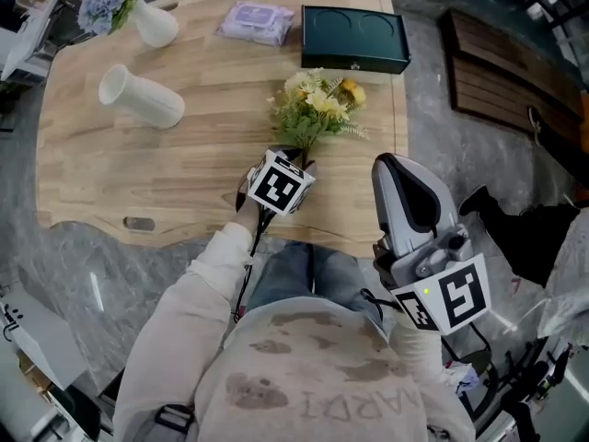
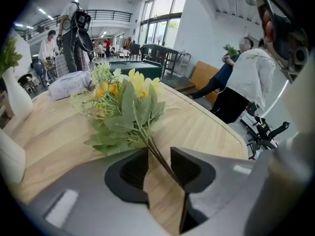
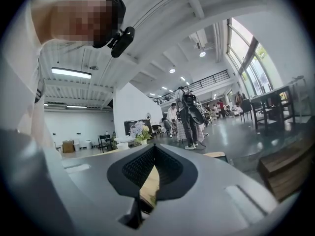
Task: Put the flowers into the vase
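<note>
Lying flat on table [image 1: 184, 173], flowers [image 1: 317, 109] point blooms away; stems [image 2: 149, 140] between spread left gripper [image 2: 159, 154] fingers; right gripper [image 3: 154, 149] fingers together.

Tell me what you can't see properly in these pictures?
- Stem ends of the flowers: head view, under the left gripper's cube.
- Part of the lying vase: left gripper view, cut by the edge.
- Print on the purple pack: head view, too small.
- Most of the table: right gripper view, behind the right gripper.
</note>
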Tool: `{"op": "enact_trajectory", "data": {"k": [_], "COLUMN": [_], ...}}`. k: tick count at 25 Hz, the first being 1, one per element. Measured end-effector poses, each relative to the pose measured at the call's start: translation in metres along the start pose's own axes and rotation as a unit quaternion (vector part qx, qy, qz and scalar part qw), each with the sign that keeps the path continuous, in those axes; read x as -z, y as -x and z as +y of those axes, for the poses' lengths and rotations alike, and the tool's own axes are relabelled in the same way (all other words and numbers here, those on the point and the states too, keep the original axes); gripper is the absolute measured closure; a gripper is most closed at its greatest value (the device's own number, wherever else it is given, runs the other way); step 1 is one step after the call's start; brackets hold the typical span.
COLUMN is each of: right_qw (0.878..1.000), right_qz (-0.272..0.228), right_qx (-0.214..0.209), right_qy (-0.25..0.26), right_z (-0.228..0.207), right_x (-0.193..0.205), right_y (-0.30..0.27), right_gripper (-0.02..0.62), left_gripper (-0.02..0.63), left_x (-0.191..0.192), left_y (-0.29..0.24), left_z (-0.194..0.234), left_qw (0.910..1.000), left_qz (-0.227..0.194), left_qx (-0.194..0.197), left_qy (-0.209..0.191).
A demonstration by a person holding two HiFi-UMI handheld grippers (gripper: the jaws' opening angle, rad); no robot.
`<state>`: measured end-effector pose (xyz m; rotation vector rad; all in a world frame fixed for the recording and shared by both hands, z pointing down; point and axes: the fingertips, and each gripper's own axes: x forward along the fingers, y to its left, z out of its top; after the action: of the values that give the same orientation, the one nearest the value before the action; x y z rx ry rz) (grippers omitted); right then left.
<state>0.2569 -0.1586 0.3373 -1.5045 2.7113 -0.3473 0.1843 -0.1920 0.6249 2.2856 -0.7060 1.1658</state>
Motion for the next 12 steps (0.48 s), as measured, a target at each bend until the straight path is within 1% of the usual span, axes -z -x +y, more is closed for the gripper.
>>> {"op": "enact_trajectory", "data": {"k": [4,6,10,12], "right_qw": [1.000,1.000,1.000,1.000], "right_qz": [-0.001,-0.001,0.000,0.001], "right_qx": [0.001,0.000,-0.002,-0.006], "right_qy": [0.000,-0.001,-0.001,0.000], "right_z": [-0.004,-0.007,-0.009,-0.008], "right_x": [0.000,-0.001,0.000,0.001], "right_y": [0.001,0.002,0.001,0.000], "right_gripper": [0.569,0.569,0.568,0.569], "left_gripper": [0.466,0.488,0.516,0.553], "left_x": [0.003,0.002,0.004,0.007], "left_y": [-0.009,-0.010,-0.011,-0.010], "left_z": [0.005,0.008,0.015,0.021], "left_qw": [0.9992,0.9987,0.9966,0.9951], "left_qz": [0.037,0.048,0.076,0.086], "left_qx": [-0.011,-0.017,-0.020,-0.025], "left_qy": [-0.003,-0.001,0.026,0.043]}}
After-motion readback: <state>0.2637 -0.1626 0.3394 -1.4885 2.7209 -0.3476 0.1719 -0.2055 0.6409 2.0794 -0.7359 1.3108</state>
